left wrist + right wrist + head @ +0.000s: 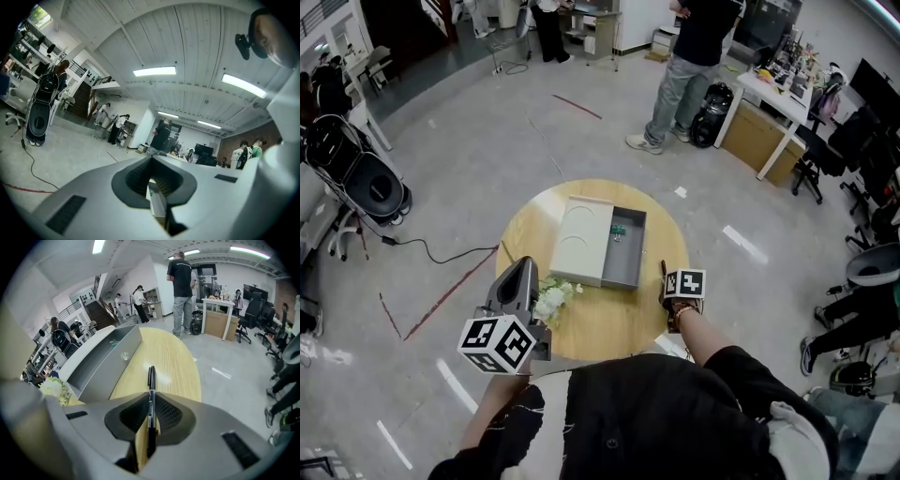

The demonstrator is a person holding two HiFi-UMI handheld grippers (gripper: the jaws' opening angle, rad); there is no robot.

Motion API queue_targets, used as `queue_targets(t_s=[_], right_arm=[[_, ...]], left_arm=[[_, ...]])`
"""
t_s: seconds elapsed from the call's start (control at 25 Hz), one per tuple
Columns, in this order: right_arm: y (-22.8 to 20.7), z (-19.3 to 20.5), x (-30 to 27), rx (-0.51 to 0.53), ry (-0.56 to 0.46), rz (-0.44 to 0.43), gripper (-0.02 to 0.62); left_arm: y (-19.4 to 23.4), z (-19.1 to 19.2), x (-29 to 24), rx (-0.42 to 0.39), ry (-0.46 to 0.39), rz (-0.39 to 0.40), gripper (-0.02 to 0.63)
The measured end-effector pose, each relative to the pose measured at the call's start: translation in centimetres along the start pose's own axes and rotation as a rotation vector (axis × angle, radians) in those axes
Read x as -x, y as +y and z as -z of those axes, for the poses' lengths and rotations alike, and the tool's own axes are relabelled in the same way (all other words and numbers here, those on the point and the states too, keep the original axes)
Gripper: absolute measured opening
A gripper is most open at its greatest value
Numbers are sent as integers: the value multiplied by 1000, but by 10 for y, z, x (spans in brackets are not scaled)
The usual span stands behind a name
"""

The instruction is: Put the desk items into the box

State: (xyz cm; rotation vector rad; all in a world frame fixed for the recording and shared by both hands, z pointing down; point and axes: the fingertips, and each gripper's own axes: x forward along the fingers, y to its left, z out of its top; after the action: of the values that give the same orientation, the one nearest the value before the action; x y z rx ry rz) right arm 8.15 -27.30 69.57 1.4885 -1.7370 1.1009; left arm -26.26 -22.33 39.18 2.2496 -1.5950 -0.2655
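Note:
A black pen (pixel 151 376) is clamped lengthwise between the jaws of my right gripper (pixel 151 401), its tip sticking out over the round wooden table (pixel 173 362). In the head view that gripper (pixel 667 286) hovers at the table's right front, just right of the open grey box (pixel 630 272). The box's pale lid (pixel 581 239) lies open to the left, and a small green item (pixel 618 229) lies inside. My left gripper (pixel 527 264) is raised at the table's left front, jaws together with nothing between them (pixel 151 161), pointing level toward the box.
A bunch of white flowers (pixel 553 298) lies on the table beside the left gripper. A person (pixel 689 66) stands beyond the table next to a white desk (pixel 778 103). Office chairs (pixel 872 272) crowd the right side, and a cable (pixel 431 248) runs across the floor at left.

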Motion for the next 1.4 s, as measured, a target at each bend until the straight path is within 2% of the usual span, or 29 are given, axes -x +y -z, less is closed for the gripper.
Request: queue_targets(t_s=[0.6,1.12,1.4], right_arm=[[7,13,26,-96,-71,-65,44],[10,6,58,-131,-146,-98,44],[21,-9,75,-163,-207,-145,44]], left_arm=[[-17,10,-7,17,16,57,11],[-36,21,-10,37,44,112,11],[-44,21,-14,42,51,128,11]])
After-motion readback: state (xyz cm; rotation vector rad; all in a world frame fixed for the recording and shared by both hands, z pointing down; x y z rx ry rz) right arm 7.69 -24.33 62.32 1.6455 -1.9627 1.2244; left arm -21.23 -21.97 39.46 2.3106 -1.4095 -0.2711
